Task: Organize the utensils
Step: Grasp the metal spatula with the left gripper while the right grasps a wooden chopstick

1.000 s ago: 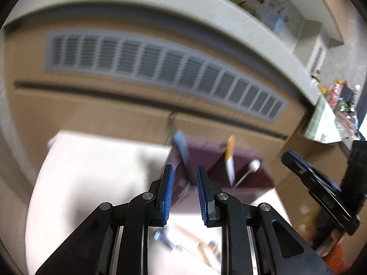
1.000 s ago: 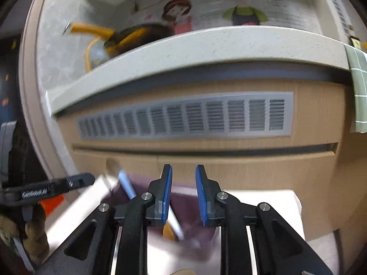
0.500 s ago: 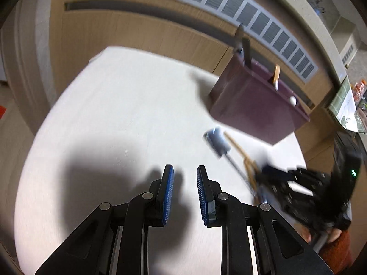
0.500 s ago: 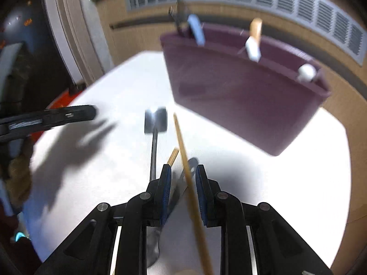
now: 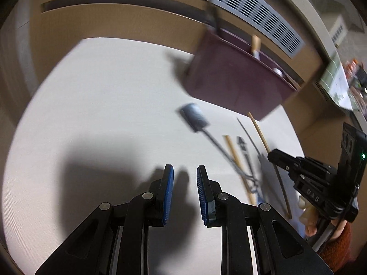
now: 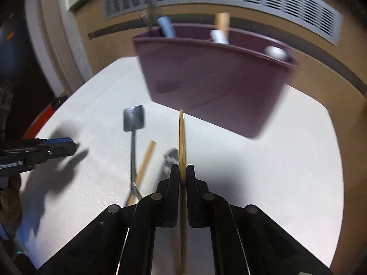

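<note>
My right gripper (image 6: 182, 171) is clamped on a thin wooden chopstick (image 6: 182, 137), its tip aimed at the purple holder (image 6: 213, 80) at the back of the white table (image 6: 286, 160); my left gripper (image 5: 184, 181) hangs slack and empty over bare tabletop. Small spatula (image 6: 134, 118), a second wooden stick (image 6: 145, 160) and a dark utensil I can't identify lie loose just left of my grip. I'd lift level, clear the holder's rim, tip the chopstick upright, then drop it into a free compartment.
</note>
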Tool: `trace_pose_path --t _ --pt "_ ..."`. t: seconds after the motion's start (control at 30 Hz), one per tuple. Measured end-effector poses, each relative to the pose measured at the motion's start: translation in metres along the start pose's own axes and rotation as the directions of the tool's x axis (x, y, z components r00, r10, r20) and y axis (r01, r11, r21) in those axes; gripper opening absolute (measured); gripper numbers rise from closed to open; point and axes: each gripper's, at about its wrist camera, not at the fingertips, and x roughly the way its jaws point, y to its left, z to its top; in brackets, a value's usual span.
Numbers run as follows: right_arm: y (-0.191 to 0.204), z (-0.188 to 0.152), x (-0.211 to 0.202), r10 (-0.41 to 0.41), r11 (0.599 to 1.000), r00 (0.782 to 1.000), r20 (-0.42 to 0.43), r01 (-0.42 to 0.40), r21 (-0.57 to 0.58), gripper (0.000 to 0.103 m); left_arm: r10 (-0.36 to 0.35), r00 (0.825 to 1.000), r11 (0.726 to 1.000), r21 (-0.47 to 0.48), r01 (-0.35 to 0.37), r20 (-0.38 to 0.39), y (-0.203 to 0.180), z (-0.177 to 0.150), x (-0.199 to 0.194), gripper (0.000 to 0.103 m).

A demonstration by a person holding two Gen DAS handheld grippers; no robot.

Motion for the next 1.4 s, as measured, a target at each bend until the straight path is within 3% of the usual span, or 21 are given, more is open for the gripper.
trace_pose_path --t 0.2,0.4,0.6,0.8,0.9,1.03,1.1,1.23,1.4 --pt "-0.023 -0.024 -0.019 -0.02 0.994 1.0 0.014 0.019 0.109 0.005 -0.125 0.991 0.99 0.057 0.128 -0.046 -0.044 0.016 0.028 0.022" --pt "-0.031 -0.045 -0.028 -0.009 0.987 0.998 0.058 0.0 0.161 0.005 -0.096 0.991 0.991 0.088 0.104 -0.095 -0.061 0.027 0.055 0.022" --pt "-0.036 -0.051 -0.023 0.041 0.975 0.997 0.065 -0.054 0.214 0.005 -0.1 0.987 0.987 0.11 0.114 -0.122 -0.05 0.014 0.048 0.022" --pt "-0.036 -0.053 -0.028 0.066 0.973 0.993 0.097 -0.086 0.216 0.006 0.02 0.997 0.982 0.186 -0.005 -0.074 -0.033 0.002 0.022 0.022" --pt "-0.035 -0.053 -0.028 0.076 0.972 0.992 0.1 -0.096 0.215 0.006 0.05 0.998 0.977 0.208 -0.043 -0.028 -0.028 0.01 0.016 0.023" --pt "-0.035 -0.054 -0.03 0.089 0.97 0.99 0.106 -0.11 0.217 0.006 0.122 0.992 0.95 0.287 -0.124 0.025 -0.027 0.034 0.03 0.029" --pt "-0.036 -0.054 -0.03 0.097 0.969 0.989 0.108 -0.119 0.218 0.007 0.12 0.993 0.94 0.319 -0.117 0.01 -0.031 0.047 0.043 0.031" --pt "-0.038 -0.054 -0.028 0.106 0.966 0.989 0.107 -0.128 0.225 0.008 0.064 0.992 0.93 0.368 -0.02 -0.107 -0.046 0.065 0.071 0.037" --pt "-0.039 -0.055 -0.027 0.117 0.963 0.987 0.106 -0.139 0.231 0.009 0.171 0.982 0.878 0.463 -0.117 -0.077 -0.062 0.07 0.084 0.04"
